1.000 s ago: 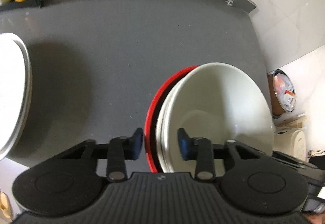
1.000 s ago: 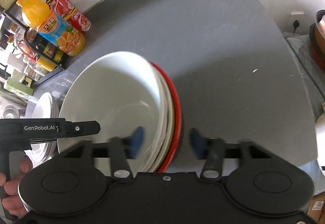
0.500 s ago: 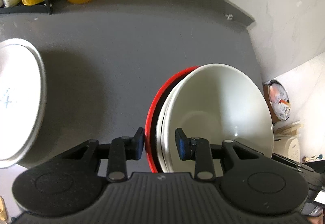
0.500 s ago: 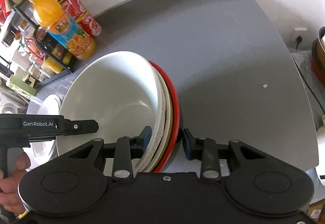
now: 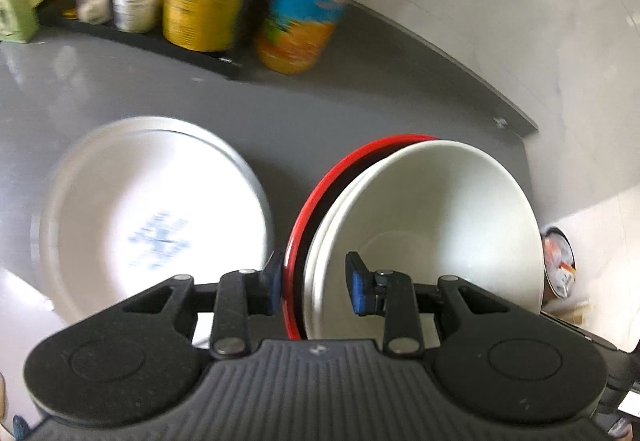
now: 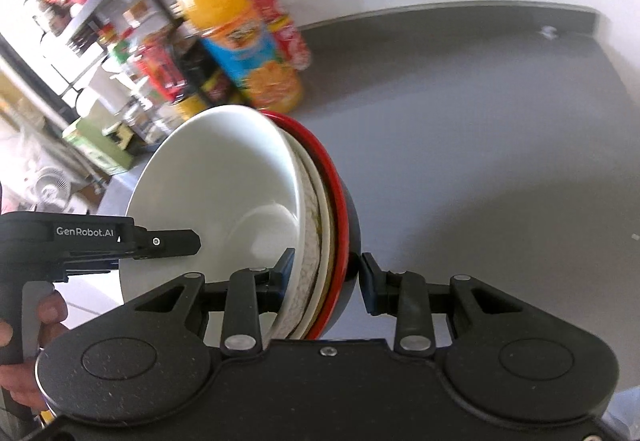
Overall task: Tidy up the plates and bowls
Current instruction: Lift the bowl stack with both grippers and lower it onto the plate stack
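Note:
A stack of bowls (image 5: 432, 225) hangs above the grey counter (image 5: 360, 109), tilted on edge: white bowls nested inside a black bowl with a red rim (image 5: 320, 193). My left gripper (image 5: 316, 285) is shut on the stack's near rim, one pad outside the red rim and one inside the white bowl. In the right wrist view my right gripper (image 6: 326, 277) is shut on the opposite rim of the same stack (image 6: 224, 185). A white plate (image 5: 152, 217) with a blue print lies on the counter to the left of the stack.
An orange juice bottle (image 5: 308, 1) and red cans (image 6: 288, 37) stand at the back by a black rack (image 5: 160, 41) of jars and tins. A hand (image 6: 40, 321) holds the left gripper's handle. The counter ends at the right, with a bin (image 5: 558, 265) below.
The right gripper's fingers closed onto the bowl stack. Both grippers then carried the stack up and toward the rack; the white plate and bottle now show much closer.

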`<action>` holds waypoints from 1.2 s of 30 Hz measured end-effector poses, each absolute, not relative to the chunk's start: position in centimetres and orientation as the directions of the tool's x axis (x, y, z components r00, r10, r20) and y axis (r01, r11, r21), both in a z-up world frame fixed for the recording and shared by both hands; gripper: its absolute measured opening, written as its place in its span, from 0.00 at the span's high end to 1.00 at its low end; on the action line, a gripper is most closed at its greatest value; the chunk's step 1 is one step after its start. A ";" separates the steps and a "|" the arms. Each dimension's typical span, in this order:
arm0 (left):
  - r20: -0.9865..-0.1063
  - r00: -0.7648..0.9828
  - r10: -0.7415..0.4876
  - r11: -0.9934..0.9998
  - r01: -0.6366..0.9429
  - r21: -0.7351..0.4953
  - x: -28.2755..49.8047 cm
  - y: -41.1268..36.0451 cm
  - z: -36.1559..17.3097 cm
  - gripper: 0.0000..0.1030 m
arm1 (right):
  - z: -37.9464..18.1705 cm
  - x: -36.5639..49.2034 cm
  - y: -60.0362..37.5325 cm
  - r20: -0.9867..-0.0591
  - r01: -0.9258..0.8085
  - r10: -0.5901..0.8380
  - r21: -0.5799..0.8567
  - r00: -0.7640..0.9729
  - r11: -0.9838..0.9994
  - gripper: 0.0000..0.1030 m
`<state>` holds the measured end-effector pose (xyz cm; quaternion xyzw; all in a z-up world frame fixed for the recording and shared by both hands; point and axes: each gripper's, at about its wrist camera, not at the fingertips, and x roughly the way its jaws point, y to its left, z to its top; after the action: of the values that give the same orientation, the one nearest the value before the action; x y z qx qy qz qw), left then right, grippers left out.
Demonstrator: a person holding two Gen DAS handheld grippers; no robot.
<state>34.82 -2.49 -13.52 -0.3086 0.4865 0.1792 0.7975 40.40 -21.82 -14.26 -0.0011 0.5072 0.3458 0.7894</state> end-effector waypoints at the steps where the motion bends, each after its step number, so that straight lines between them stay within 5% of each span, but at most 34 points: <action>1: -0.886 0.464 -0.010 0.738 -0.595 -0.320 34.2 -1.6 -13.3 0.70 | -14.2 40.2 -21.0 -0.801 -0.556 0.549 0.350 0.240 0.754 0.69; 16: -0.889 0.456 0.027 0.659 -0.677 -0.328 27.3 7.4 -13.9 0.70 | -15.6 36.2 -11.1 -0.826 -0.623 0.542 0.345 0.153 0.702 0.70; 36: -0.906 0.422 -0.047 0.660 -0.667 -0.345 27.4 11.8 -17.1 0.70 | -18.3 36.0 -6.9 -0.883 -0.570 0.449 0.301 0.136 0.765 0.70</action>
<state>27.44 11.79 -17.10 -0.3585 0.4978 0.2034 0.7631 36.01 -6.87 -18.30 -0.0538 0.5632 0.3389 0.7518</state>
